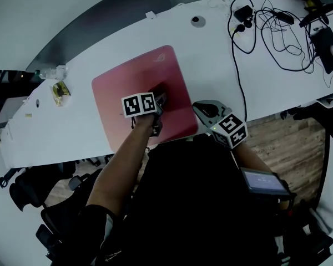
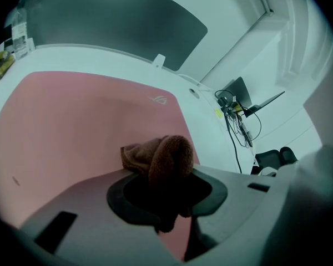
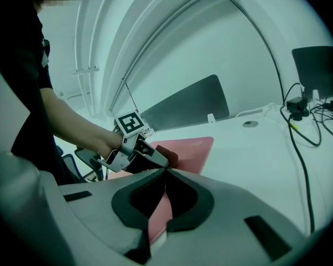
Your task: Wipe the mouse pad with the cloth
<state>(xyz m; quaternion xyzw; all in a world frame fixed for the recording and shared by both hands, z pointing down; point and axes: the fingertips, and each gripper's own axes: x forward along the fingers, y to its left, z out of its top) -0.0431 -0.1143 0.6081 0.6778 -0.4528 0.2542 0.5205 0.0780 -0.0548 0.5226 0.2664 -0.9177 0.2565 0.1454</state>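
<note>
Wiping looks under way: the left claw (image 2: pixel 165 184) clamps the bunched brown cloth (image 2: pixel 169 157) against the pink mouse pad (image 2: pixel 72 126) towards its right side, the right claw (image 3: pixel 166 170) shut and empty just beside the pad's near right corner; next, sweep the cloth left, pressed flat

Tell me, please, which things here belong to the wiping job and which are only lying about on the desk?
For the job:
- mouse pad
- cloth, gripped by the left gripper

Only lying about:
- cables
- small yellowish item near the desk's left end
</note>
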